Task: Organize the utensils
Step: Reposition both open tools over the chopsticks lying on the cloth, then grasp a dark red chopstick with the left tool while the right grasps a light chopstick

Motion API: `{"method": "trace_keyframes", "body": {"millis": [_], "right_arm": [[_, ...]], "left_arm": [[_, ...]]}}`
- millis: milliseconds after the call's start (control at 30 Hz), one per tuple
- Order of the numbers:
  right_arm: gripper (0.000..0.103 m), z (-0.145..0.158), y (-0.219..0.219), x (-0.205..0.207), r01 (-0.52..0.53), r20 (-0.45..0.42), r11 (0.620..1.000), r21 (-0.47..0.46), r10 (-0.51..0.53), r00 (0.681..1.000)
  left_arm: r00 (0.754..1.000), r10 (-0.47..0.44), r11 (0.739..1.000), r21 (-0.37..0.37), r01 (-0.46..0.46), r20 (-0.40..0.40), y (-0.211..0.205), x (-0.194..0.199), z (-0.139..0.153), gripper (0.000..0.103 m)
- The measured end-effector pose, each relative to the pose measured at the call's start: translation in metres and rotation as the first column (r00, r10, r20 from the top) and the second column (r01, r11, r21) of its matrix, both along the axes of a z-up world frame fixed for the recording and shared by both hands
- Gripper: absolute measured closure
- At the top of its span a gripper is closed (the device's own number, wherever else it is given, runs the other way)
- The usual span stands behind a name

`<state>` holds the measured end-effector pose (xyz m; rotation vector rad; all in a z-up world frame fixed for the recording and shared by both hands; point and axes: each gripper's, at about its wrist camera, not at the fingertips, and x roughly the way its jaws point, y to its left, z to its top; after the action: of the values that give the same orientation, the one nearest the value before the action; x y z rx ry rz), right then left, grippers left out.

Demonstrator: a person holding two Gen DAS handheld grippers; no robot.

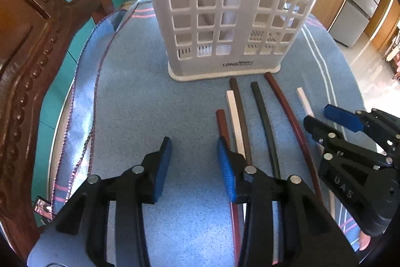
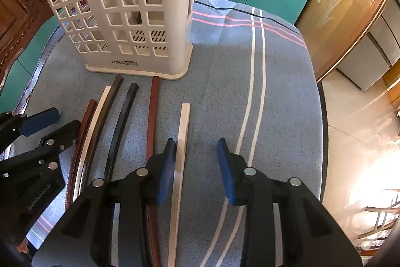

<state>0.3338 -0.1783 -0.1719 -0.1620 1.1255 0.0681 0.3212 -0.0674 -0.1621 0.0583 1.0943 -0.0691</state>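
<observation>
White chopstick (image 2: 182,142) between right tool (image 2: 195,167) fingers

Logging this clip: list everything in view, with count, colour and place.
Holder: one, white lattice plastic, upright at the far side of the cloth; some sticks already stand inside.
Loose chopsticks: six, lying side by side in front of the holder.
Red-brown chopstick: leftmost.
White chopstick: next to it.
Dark brown chopstick: touching the white one.
Black chopstick: middle.
Long red-brown chopstick: right of the black one.
Lone white chopstick: rightmost, apart from the others.
Cloth: one, blue with white and pink stripes, covering the table.
Chair: one, carved brown wood, left.
Left gripper: black, blue pads, open above the cloth.
Right gripper: same, open; the lone white chopstick lies between its fingers.
</observation>
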Motion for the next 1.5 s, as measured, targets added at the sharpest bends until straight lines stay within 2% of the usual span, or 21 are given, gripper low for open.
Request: {"method": "trace_keyframes", "body": {"millis": [100, 267, 367, 1500], "right_arm": [[0.067, 0.002, -0.007, 0.0, 0.001, -0.003, 1.0, 0.001, -0.001, 1.0], [0.067, 0.002, -0.008, 0.0, 0.001, -0.003, 1.0, -0.005, -0.001, 1.0], [0.067, 0.002, -0.008, 0.0, 0.0, -0.002, 1.0, -0.005, 0.0, 1.0], [0.066, 0.002, -0.007, 0.004, 0.003, 0.003, 1.0, 0.012, -0.003, 1.0]], "left_arm": [[1.0, -0.025, 0.999, -0.02, 0.026, 0.014, -0.003, -0.001, 0.005, 0.064], [0.999, -0.047, 0.999, -0.003, 0.047, -0.004, -0.009, -0.003, 0.0, 0.062], [0.999, -0.044, 0.999, 0.017, 0.044, -0.022, -0.01, 0.0, -0.004, 0.061], [0.998, -0.053, 0.998, 0.037, 0.053, -0.02, -0.011, 0.0, -0.004, 0.061]]}}
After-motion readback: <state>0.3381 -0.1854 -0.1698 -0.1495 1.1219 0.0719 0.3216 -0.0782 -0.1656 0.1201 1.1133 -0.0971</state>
